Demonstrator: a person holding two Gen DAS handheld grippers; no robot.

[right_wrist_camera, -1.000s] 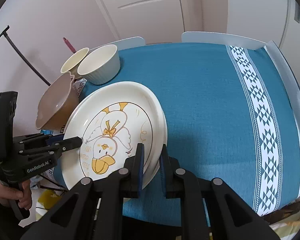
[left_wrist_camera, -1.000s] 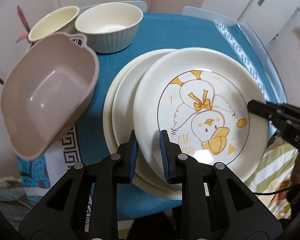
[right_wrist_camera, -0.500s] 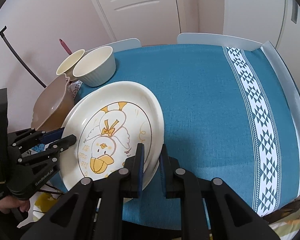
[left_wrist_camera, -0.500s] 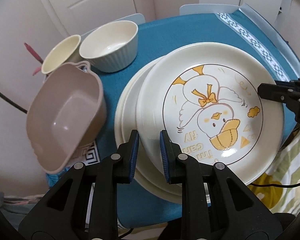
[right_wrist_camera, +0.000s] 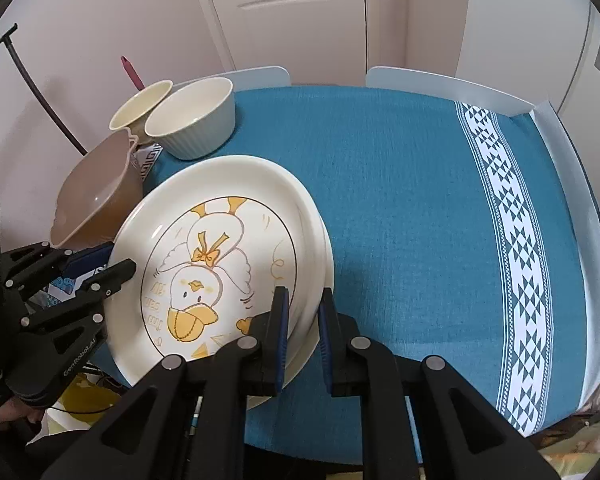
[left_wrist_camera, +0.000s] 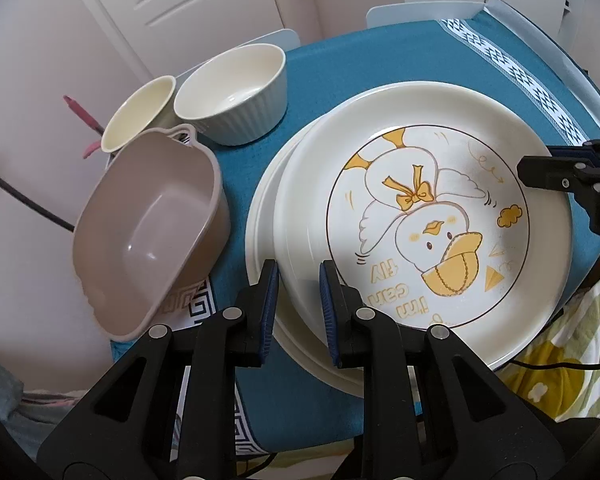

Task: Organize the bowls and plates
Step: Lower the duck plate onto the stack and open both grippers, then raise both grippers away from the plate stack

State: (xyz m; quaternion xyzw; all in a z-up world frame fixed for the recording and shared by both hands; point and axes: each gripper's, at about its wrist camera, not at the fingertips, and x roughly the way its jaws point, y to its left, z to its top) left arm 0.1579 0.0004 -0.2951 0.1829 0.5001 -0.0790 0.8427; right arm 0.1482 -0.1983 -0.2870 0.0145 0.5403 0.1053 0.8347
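Left tool (left_wrist_camera: 298,276) clamped, right tool (right_wrist_camera: 303,312) clamped — both angled steeply down

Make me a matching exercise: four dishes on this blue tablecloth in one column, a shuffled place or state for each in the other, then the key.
1. duck-print cream plate
2. taupe plastic basin
3. ribbed white bowl
4. small cream cup

A. tilted at the cloth's left edge
B. clamped at its rim by both grippers
C. farthest left at the back
D. upright, right of the cup

Pairs: 1-B, 2-A, 3-D, 4-C
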